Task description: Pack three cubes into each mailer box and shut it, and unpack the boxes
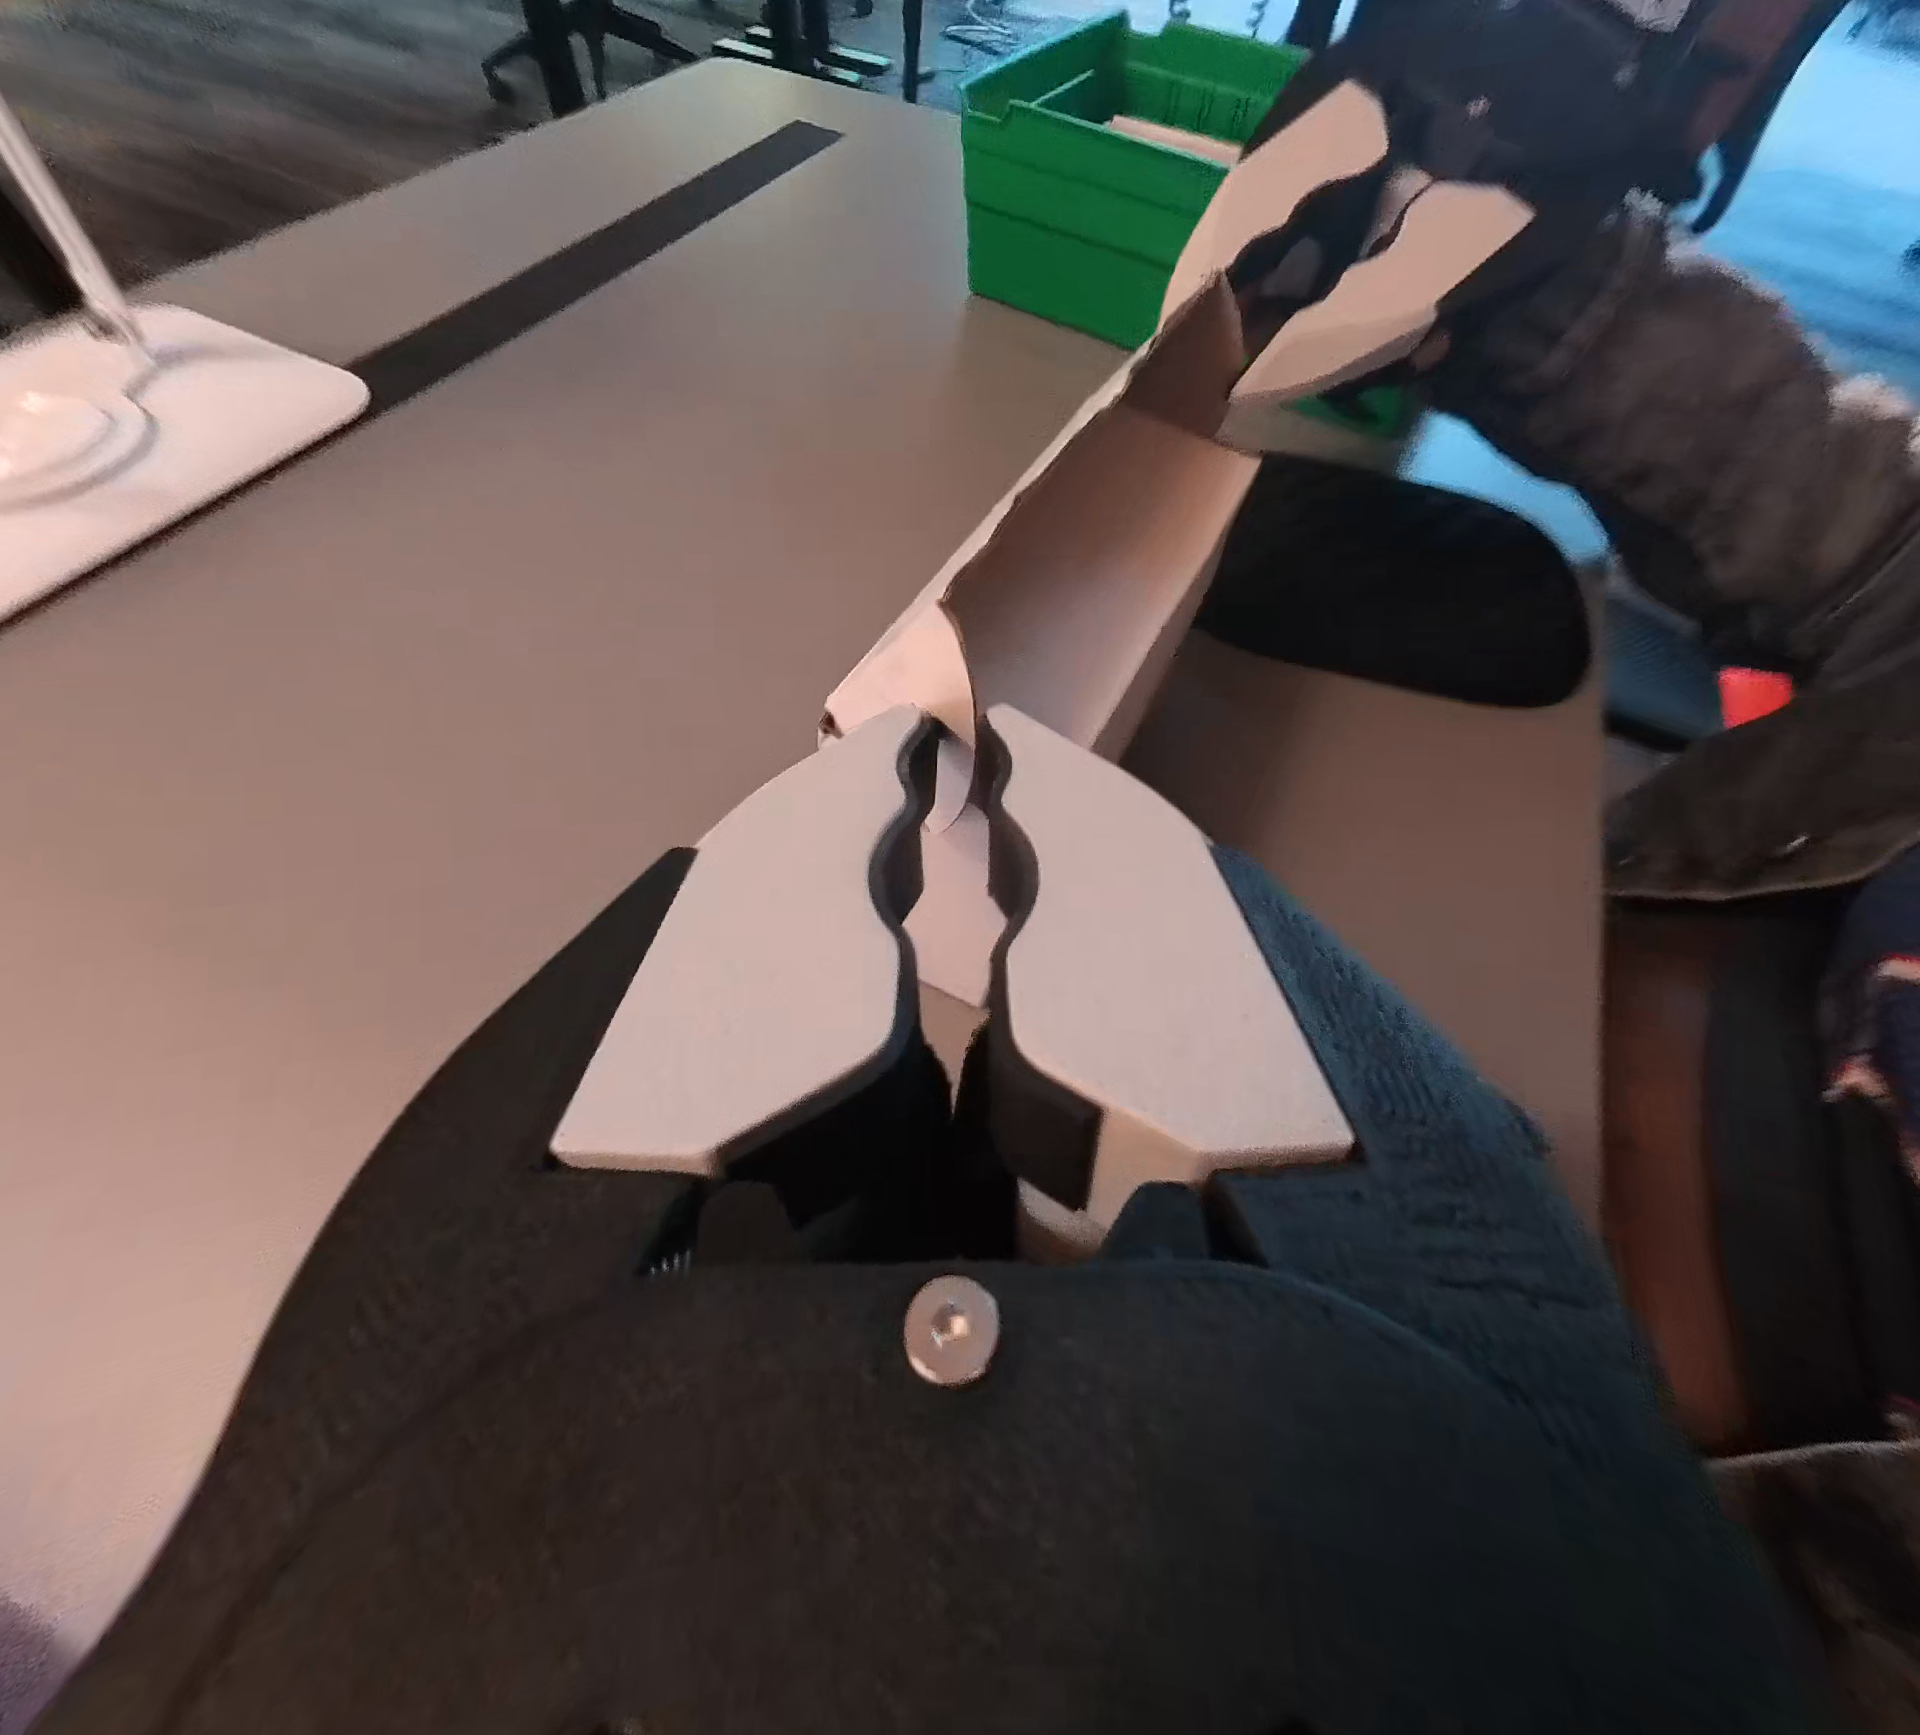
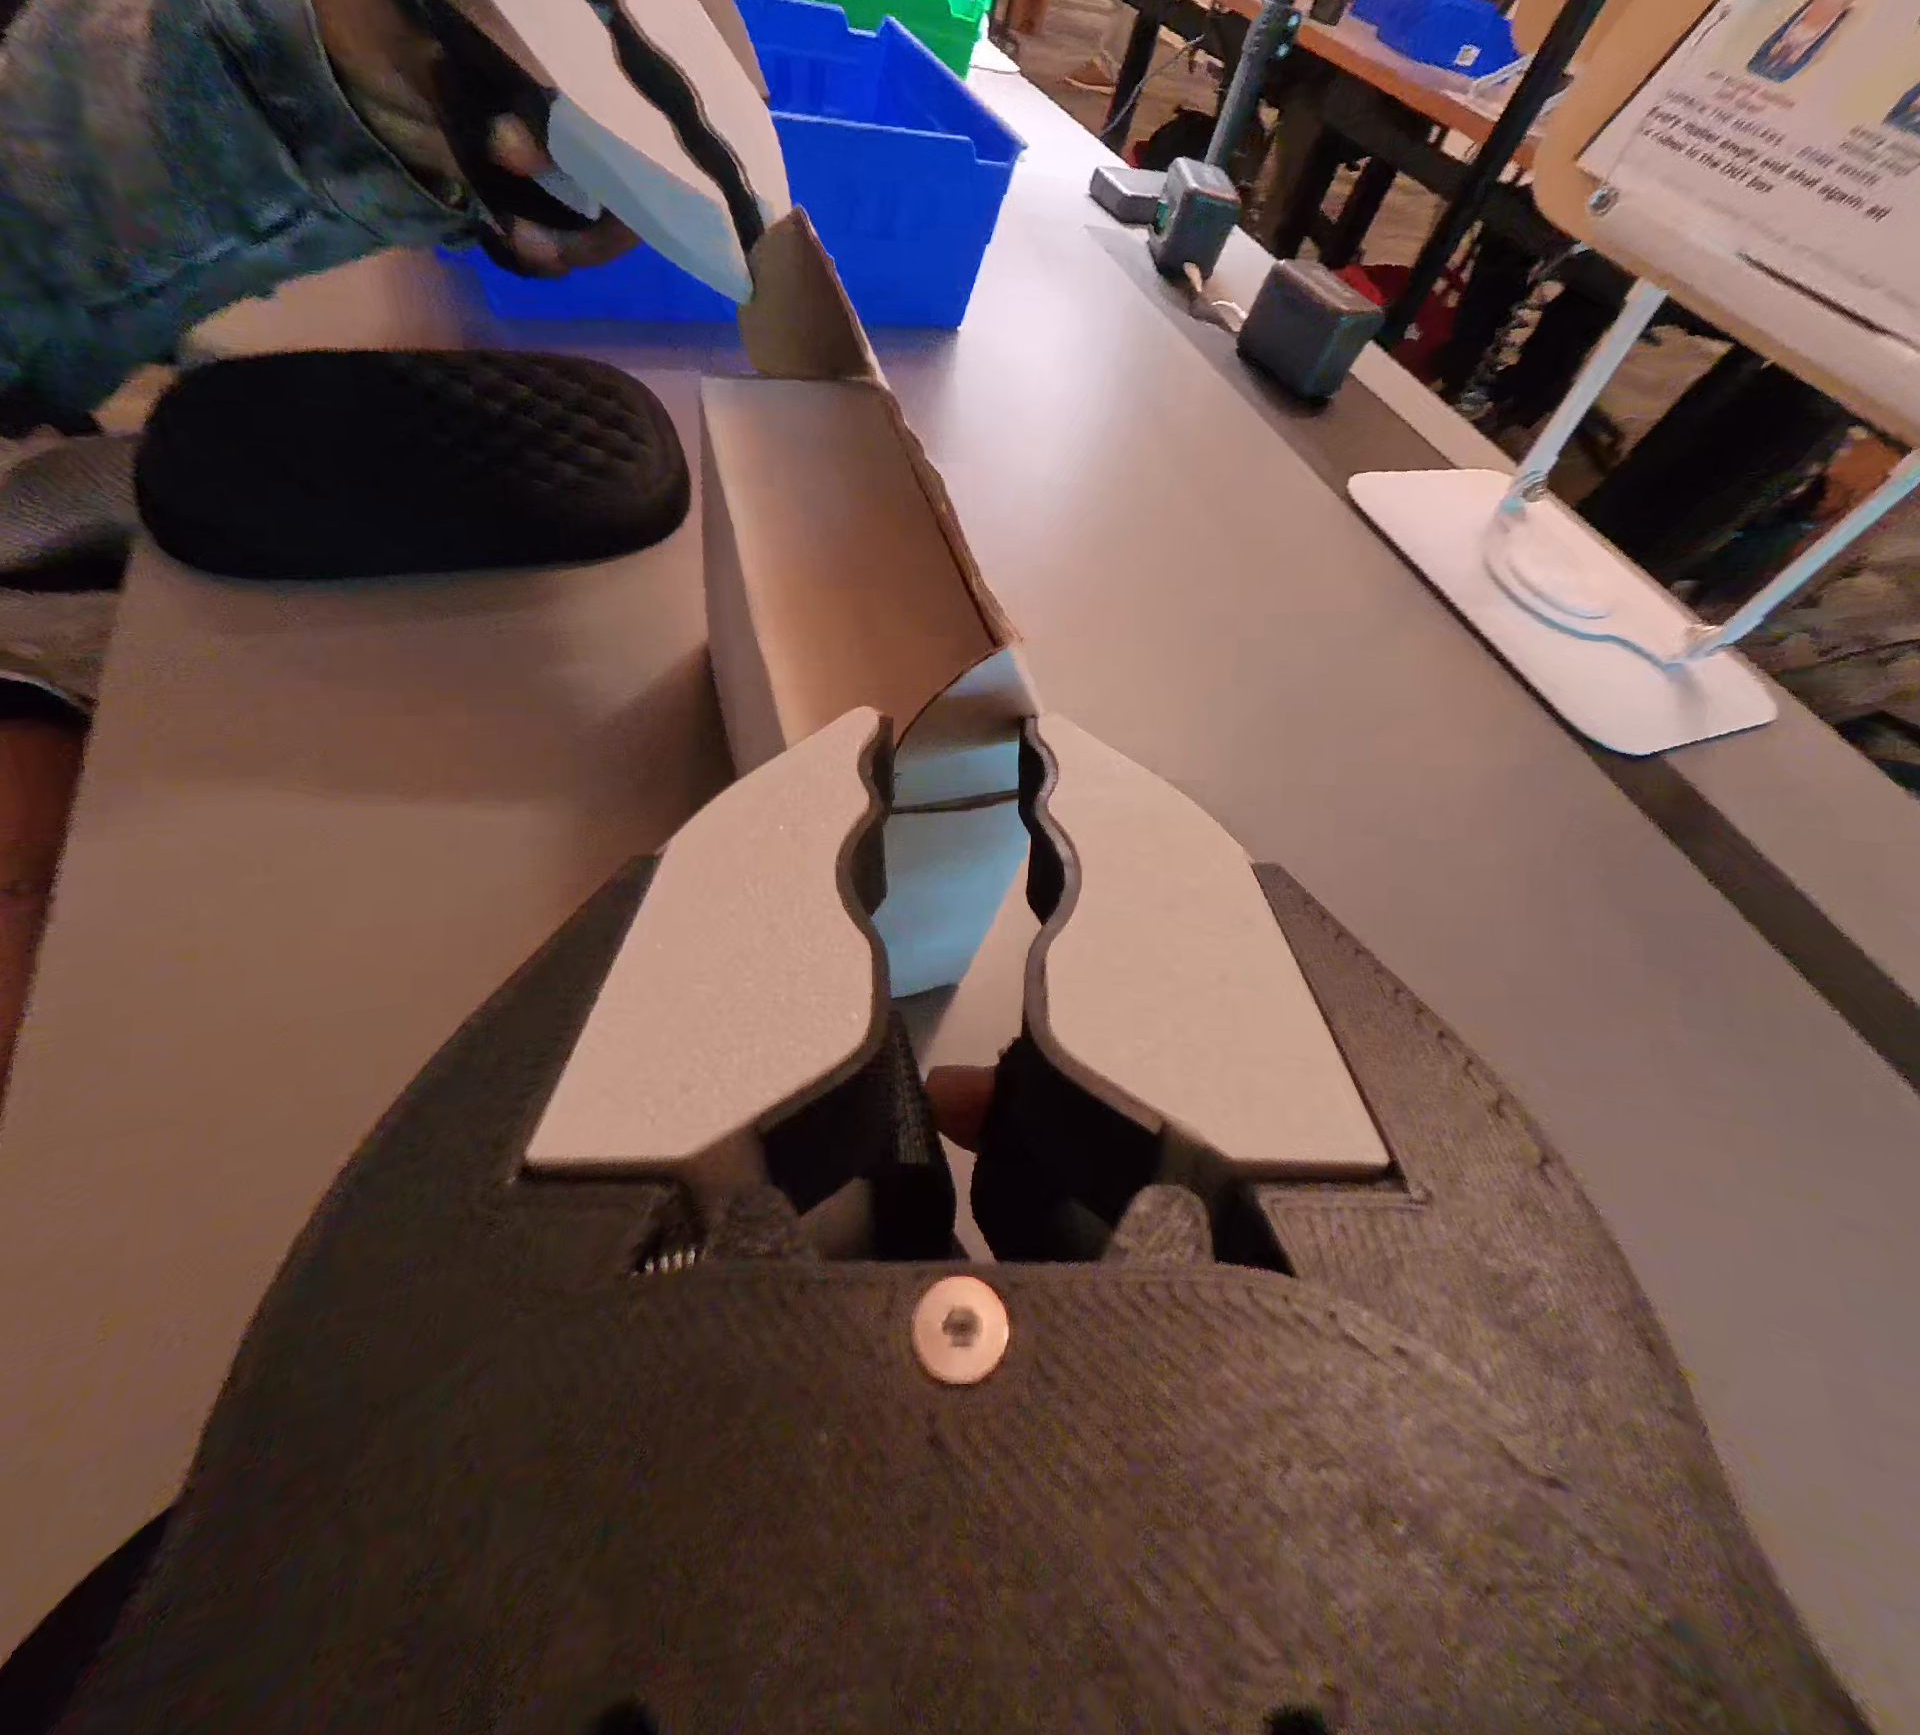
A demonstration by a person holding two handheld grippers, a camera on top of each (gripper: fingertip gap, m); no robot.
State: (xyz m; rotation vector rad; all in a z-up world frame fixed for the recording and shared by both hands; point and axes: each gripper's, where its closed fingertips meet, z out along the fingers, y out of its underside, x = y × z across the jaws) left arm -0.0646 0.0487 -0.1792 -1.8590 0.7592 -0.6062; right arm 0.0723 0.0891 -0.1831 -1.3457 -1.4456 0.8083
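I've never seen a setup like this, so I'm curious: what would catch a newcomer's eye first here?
Most striking is the cardboard mailer box held at the table's near edge, each end of its raised flap pinched by a handheld gripper: the left gripper at one end, the right gripper at the other, grey fingers closed on the card. Behind, bright bins stand out on the grey table: a blue bin and a green bin.

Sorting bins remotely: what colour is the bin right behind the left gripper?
Blue bin, clearest in the right wrist view.

Both claws are pinching shut: left claw [image 1: 951, 755] near, right claw [image 1: 1262, 335] far right, sleeved wrist [image 1: 1704, 480] trailing.
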